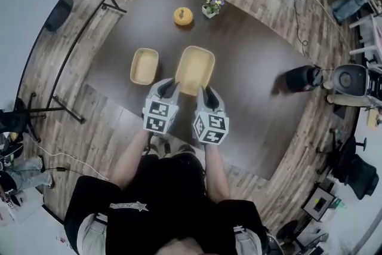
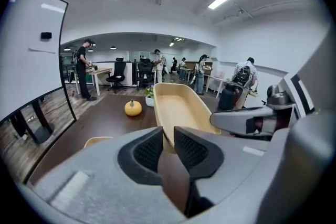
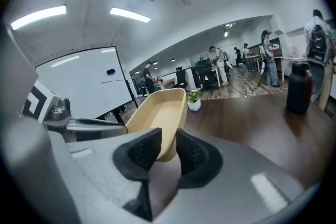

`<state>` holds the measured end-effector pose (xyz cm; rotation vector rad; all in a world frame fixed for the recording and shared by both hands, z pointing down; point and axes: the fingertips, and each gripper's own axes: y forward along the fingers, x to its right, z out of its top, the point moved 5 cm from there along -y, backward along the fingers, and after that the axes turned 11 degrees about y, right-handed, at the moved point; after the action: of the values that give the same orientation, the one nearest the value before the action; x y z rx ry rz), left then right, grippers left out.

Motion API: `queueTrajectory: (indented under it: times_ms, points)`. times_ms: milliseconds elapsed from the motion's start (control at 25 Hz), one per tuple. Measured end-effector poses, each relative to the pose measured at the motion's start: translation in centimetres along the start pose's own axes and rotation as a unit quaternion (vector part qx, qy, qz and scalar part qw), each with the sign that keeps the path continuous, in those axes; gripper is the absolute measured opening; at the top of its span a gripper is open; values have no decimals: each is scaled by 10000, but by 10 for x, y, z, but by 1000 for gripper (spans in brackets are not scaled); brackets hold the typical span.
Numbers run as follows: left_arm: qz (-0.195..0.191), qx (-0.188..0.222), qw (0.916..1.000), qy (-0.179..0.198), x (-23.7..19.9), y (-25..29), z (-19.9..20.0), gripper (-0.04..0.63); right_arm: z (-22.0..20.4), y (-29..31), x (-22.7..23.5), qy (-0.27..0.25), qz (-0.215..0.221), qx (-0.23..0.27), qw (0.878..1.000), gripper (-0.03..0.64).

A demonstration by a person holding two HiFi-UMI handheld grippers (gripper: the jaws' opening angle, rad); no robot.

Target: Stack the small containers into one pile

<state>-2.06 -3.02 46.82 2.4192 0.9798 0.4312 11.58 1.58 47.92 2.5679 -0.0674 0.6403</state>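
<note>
**Over the dark bench (image 1: 256, 63), larger container (image 1: 195, 65) gripped at two points**

I have the left hand-held gripper (image 1: 169, 88) and the right hand-held gripper (image 1: 207, 94) side by side, each with its jaws clamped on the near rim of the larger container, which hangs clear of the bench top. Just to its left the smaller container (image 1: 144, 65) lies on the bench, apart from it. Farther back sit an orange pumpkin (image 1: 183, 15) and a small potted plant (image 1: 210, 6); a black flask (image 1: 300, 77) stands well off to the right.
</note>
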Motion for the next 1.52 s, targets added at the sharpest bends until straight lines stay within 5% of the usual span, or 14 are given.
queueTrajectory:
  times_ms: [720,1520]
  points:
    - [525,-352,9961,-611,-137,-67,-86,66,-65,78,-141,-186,515,-669,9963,83]
    - [248,-1139,9867,-1134,-190,-28,-151,60,-116,152,-153,118,214,-1581,9871,83]
